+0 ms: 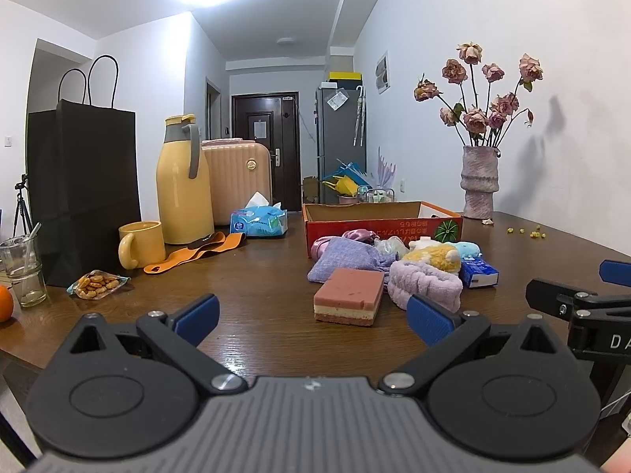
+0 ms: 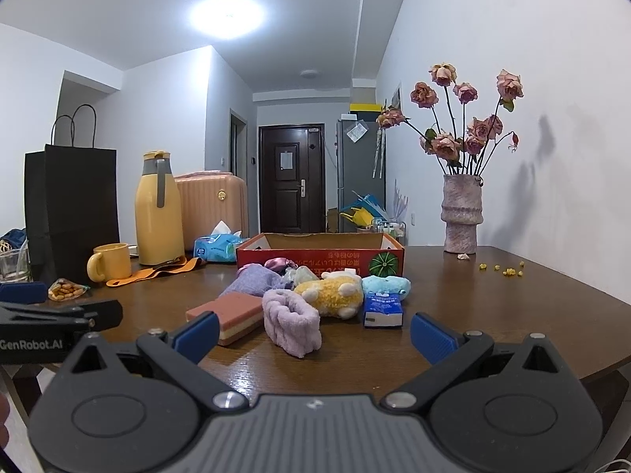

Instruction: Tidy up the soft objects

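both grippers hover low over the near edge of the brown wooden table (image 1: 256, 276), and nothing is in either of them: the left gripper (image 1: 313, 321) has its blue pads spread wide apart, and the right gripper (image 2: 313, 335) is spread just as wide, jaws empty

the landmark here is the red cardboard box (image 2: 321, 254), open-topped with a pumpkin picture on its front wall. the soft things lie heaped on the table just in front of that box: a lilac knitted pouch (image 2: 256, 280) at the left of the heap, a pink satin scrunchie (image 2: 276, 263) right against the box front, a yellow plush toy (image 2: 331, 293) in the middle, a light blue plush (image 2: 386, 285) to its right. nearer the camera than the box, a fluffy lavender headband (image 2: 292, 327) lies touching the yellow plush, a pink layered sponge (image 1: 349, 295) sits at the left front of the heap, and a blue tissue pack (image 2: 382, 309) lies at the right front

well left of the box stand a yellow thermos jug (image 1: 183, 185), a yellow mug (image 1: 142, 244) and a black paper bag (image 1: 84, 193); right of the box, a vase of dried roses (image 1: 479, 181)
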The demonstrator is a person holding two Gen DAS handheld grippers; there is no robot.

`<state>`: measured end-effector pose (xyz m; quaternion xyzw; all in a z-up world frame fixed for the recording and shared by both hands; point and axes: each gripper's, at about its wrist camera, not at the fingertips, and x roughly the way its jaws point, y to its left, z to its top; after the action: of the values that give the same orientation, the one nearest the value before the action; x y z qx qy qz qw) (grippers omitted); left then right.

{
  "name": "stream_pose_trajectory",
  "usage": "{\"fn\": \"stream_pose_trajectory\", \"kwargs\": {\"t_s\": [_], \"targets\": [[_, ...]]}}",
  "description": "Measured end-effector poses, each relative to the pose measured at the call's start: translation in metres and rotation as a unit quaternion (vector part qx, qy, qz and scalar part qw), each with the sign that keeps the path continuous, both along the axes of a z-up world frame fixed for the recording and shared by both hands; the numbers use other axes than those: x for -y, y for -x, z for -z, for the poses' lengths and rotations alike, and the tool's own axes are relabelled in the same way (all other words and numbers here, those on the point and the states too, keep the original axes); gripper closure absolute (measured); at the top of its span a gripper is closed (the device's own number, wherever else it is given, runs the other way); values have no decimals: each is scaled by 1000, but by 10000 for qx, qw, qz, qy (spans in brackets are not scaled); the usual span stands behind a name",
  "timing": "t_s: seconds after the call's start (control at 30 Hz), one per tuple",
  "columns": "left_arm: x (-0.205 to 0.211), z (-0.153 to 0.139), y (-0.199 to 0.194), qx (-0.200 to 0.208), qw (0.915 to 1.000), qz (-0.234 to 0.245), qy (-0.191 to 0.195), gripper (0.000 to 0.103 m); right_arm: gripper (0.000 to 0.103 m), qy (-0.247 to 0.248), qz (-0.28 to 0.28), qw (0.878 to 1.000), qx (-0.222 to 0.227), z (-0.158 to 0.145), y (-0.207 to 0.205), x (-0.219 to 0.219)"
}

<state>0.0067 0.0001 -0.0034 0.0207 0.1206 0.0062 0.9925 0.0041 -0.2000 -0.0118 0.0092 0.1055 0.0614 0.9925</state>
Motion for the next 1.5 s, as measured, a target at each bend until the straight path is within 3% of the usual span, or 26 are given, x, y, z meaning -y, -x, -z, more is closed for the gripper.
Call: {"fn": "stream_pose_trajectory", "kwargs": {"t_s": [1.2, 1.37, 1.5], "targets": [[-1, 2, 1, 27, 10000, 22, 14, 0, 0, 9, 53, 9999, 87, 1, 2, 1], [-4, 1, -18, -80, 9999, 144, 47, 0, 0, 40, -11, 9999, 136, 0, -10, 0], [-11, 5, -54, -416, 9988, 194, 198, 0, 0, 180, -124, 9998, -40, 5, -41, -6]]}}
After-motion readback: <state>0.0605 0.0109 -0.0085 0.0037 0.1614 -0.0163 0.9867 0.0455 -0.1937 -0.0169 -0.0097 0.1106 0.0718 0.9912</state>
